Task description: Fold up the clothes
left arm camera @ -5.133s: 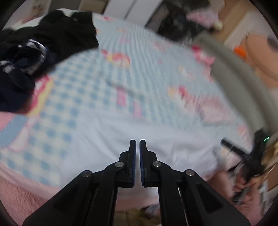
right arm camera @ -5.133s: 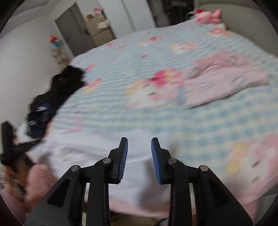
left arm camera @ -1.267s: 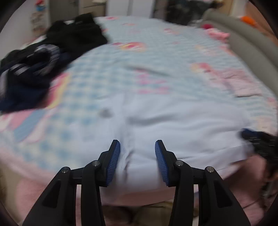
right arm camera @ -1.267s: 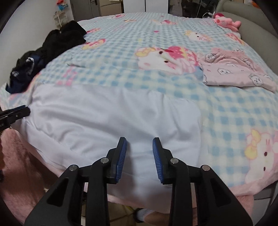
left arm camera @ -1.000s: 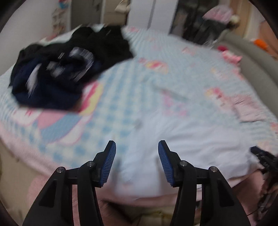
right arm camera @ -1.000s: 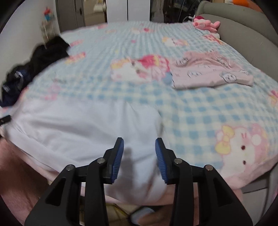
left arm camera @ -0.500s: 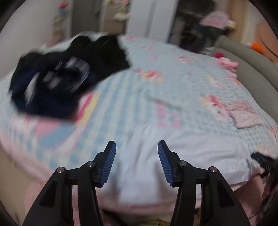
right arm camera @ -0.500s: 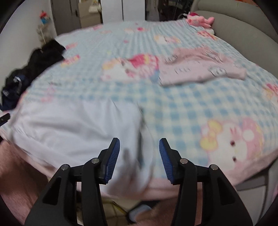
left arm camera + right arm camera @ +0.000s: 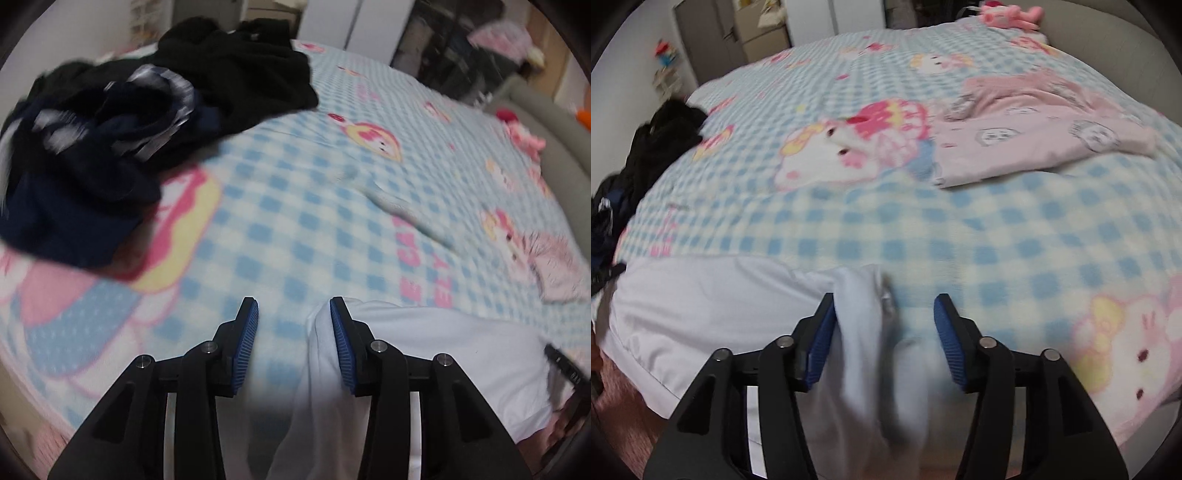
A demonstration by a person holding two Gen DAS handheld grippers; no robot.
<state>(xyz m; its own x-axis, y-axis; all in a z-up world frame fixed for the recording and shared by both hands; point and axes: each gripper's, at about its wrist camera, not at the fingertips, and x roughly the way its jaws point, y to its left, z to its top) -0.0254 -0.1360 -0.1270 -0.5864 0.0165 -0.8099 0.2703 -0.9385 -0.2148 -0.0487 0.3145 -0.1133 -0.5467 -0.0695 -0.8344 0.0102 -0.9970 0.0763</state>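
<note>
White garment [image 9: 443, 347] is lying along the bed's [image 9: 303, 206] near edge; left gripper [image 9: 293, 345] is closing with cloth only brushing one pad, right gripper [image 9: 884, 338] is opening around a bunched corner, so I'm seating both corners fully between jaws before lifting.

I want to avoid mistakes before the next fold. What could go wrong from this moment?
1. The left gripper is closing, but the white garment lies only against one pad, so it may catch little cloth or the checked blanket.
2. The right gripper is opening with bunched white cloth between its pads, so that edge may drop unevenly.
3. The garment hangs over the bed's near edge and could slide off.
</note>
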